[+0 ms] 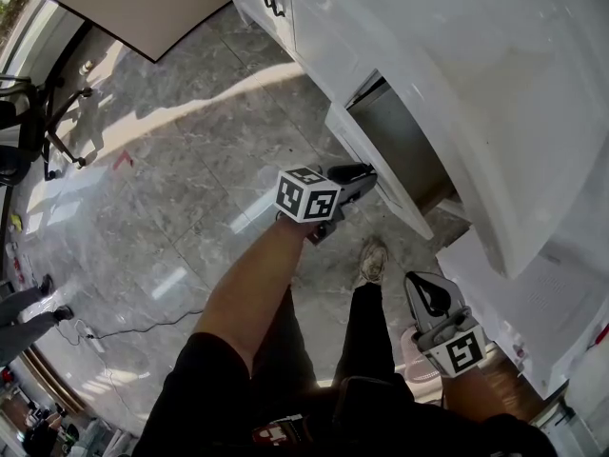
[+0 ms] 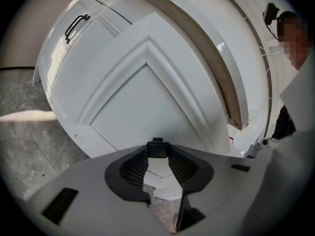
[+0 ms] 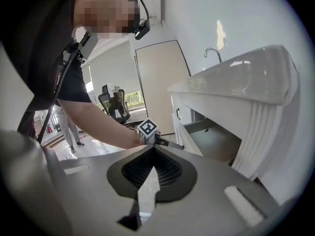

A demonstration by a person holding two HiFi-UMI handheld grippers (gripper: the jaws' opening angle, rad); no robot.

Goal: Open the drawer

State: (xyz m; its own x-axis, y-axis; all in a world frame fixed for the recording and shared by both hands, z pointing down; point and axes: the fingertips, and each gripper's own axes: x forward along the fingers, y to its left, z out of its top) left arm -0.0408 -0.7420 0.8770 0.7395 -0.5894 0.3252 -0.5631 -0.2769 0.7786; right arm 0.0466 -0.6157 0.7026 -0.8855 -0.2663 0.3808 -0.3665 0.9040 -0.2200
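drawer point(image 1: 404, 146): one, pulled out from under the front edge of the table point(image 1: 495, 93); its flat bottom panel shows from above.
table: one white counter slab; its moulded front edge overhangs the drawer opening.
grippers: two, one in each hand.
left gripper point(image 1: 360, 173): one, at the end of an outstretched arm, tips against the drawer front; the jaws pinch a small black handle point(image 2: 158, 148) at their tips, and white panel shows through the gap behind the tips.
right gripper point(image 1: 424, 286): one, held low beside the person's right leg, near the front edge of the table and well apart from the drawer front; the jaws are pressed together with nothing between them.
marker cubes: two, the left marker cube point(image 1: 306, 194) and the right marker cube point(image 1: 461, 350), one on each gripper.
faucet point(image 3: 212, 53): one, upright on the table, towards its far edge in the right gripper view.
cabinet door handle point(image 2: 76, 27): one, black, on a white door beyond the drawer front in the left gripper view.
floor point(image 1: 190, 160): grey marbled tile with one bright sunlit band.
chair point(image 3: 114, 107): one office chair, well apart from the table.
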